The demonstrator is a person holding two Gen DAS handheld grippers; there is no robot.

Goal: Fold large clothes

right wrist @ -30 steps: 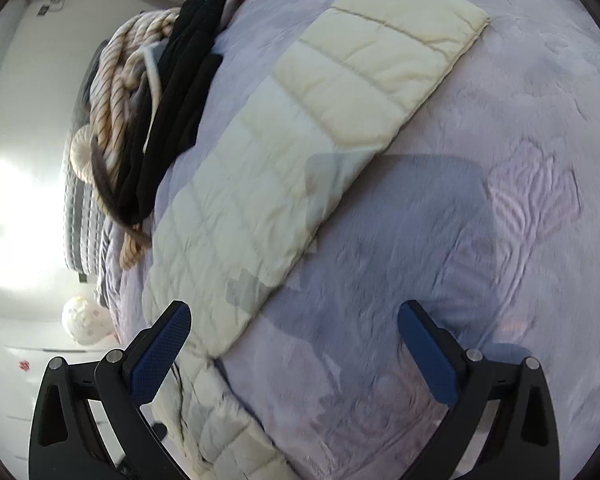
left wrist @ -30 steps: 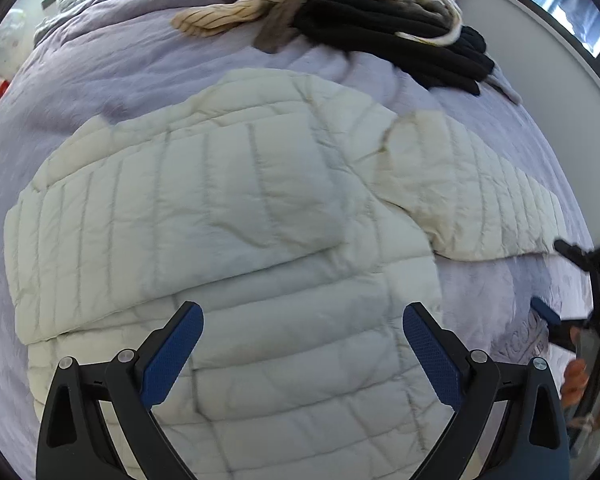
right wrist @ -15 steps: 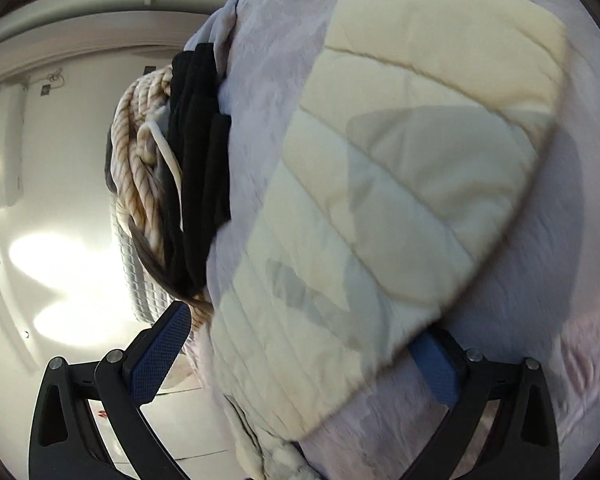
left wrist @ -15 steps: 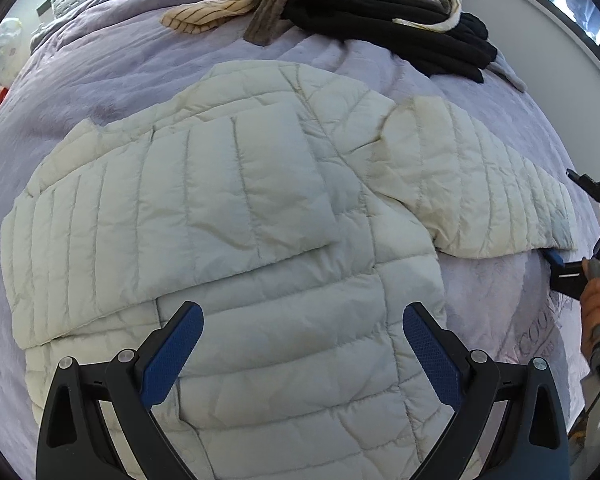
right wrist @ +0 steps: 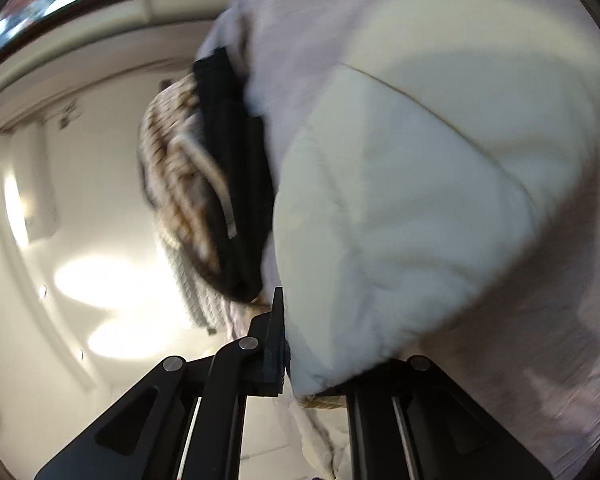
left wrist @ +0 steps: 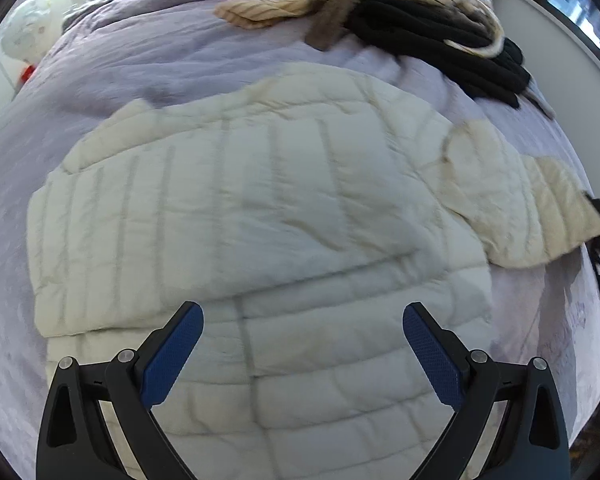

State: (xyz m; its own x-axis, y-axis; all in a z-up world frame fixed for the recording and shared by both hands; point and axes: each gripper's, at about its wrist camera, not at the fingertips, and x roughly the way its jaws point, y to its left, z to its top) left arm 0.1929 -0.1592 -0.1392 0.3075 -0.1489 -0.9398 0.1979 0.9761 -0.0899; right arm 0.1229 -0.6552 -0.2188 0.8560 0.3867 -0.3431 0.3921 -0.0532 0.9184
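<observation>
Your right gripper [right wrist: 296, 364] has just closed its jaws: a second ago they stood wide apart above the bedcover, half a second ago the sleeve lay between them, and they are now nearly shut with the cuff end of the sleeve [right wrist: 400, 220] pinched between the pads. This means the grasp for the next fold is made, and in my judgement the sleeve is ready to be lifted and carried across onto the body of the jacket. Your left gripper [left wrist: 302, 354] has its jaws fully open with nothing between them; it hangs above the lower part of the jacket [left wrist: 260, 220] and grips nothing. The jacket is a cream quilted down garment lying flat on the lilac bedcover [left wrist: 140, 60]. One sleeve is already folded across the chest panel, where it forms a flat rectangular flap; the other sleeve extends outward toward the bed edge, where the right gripper holds it. The fabric is puffy and stitched in channels, so expect it to spring back after folding. A heap of striped and black clothes [left wrist: 400, 12] lies beyond the collar, apart from the jacket.
</observation>
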